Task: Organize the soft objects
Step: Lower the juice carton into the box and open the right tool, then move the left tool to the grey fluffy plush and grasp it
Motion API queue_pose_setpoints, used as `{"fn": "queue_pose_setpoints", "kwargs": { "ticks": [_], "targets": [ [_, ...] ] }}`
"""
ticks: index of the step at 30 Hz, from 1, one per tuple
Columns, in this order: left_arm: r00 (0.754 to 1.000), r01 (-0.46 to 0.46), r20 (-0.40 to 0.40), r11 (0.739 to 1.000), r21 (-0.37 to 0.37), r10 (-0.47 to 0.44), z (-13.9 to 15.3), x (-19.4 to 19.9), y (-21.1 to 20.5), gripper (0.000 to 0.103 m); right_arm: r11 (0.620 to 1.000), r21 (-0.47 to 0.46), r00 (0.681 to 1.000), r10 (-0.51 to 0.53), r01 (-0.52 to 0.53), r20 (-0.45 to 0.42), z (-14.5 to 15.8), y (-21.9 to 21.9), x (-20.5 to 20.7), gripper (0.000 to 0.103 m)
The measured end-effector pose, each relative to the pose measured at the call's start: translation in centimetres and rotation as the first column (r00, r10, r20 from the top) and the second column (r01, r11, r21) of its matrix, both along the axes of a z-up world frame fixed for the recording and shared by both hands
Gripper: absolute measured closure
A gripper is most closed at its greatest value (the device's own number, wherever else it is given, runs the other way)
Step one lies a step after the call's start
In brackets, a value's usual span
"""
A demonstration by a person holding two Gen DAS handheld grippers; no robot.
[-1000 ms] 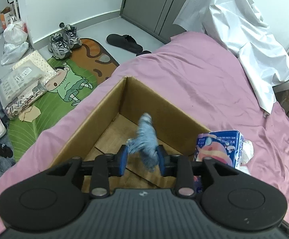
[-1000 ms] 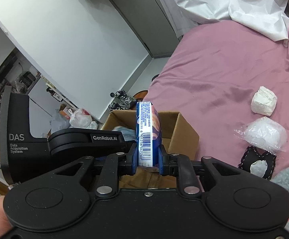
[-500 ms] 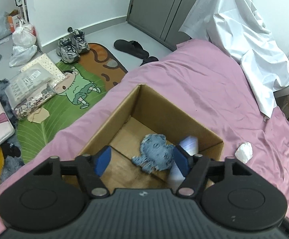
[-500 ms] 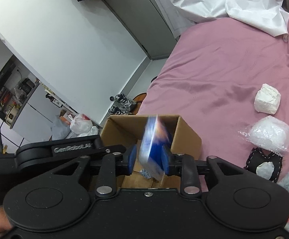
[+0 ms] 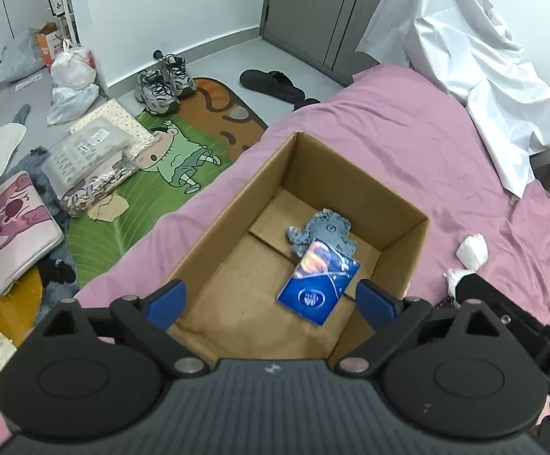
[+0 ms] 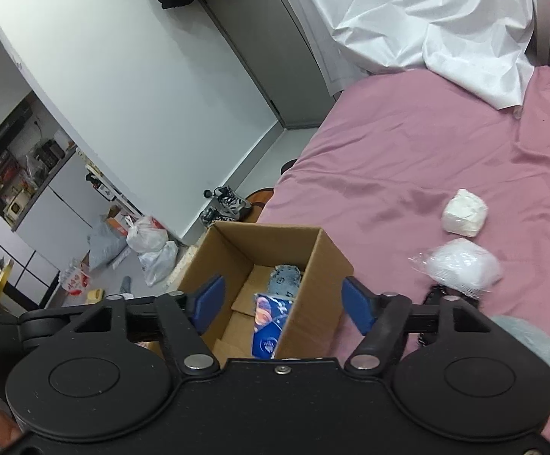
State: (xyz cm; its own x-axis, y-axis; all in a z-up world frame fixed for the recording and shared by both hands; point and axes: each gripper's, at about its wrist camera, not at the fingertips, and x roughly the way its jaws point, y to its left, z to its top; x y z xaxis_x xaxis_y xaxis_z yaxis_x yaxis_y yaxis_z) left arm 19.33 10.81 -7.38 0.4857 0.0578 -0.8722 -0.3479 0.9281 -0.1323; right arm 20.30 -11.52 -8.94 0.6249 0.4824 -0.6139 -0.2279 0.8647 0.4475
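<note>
Both grippers – left gripper (image 5: 267, 297) and right gripper (image 6: 280, 301) – have just been opening and stand wide, empty, above the cardboard box (image 5: 403, 204) on the pink bedsheet (image 5: 407, 132) – cluttered floor (image 5: 218, 57) beside.

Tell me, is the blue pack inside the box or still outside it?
Inside. The blue pack lies flat on the floor of the box, partly over the grey cloth.

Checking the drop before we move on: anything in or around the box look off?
Nothing alarming. The blue tissue pack lies flat but skewed in the cardboard box, one end overlapping the blue-grey plush. Box is upright on the pink bedsheet. Both tongs are open and empty.
</note>
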Motion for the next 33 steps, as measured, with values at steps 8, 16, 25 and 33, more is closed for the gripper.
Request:
{"fn": "queue_pose_setpoints", "kwargs": {
  "ticks": [8, 16, 25, 33],
  "targets": [
    [0.999, 0.007, 0.033, 1.000, -0.002, -0.007, 2.0, -2.9, -1.2, 0.000, 1.000, -0.007, 1.000, -0.004, 0.004, -0.002, 1.7, -1.8, -2.0, 0.018],
    [0.998, 0.011, 0.067, 1.000, -0.011, -0.011, 3.7, -4.9, -2.5, 0.000, 0.999, -0.050, 1.000, -0.008, 0.009, 0.013, 3.3, -3.7, -4.1, 0.010],
    [0.992, 0.006, 0.127, 1.000, 0.002, -0.007, 5.6, -6.6, -4.3, 0.000, 0.997, -0.065, 0.999, -0.030, 0.032, 0.039, 5.0, -6.5, -5.6, 0.004],
    [0.990, 0.026, 0.138, 1.000, 0.008, -0.027, 6.4, -7.8, -5.9, 0.000, 0.999, -0.040, 0.999, -0.027, 0.029, 0.046, 6.1, -9.4, -6.6, 0.000]
  ]
}}
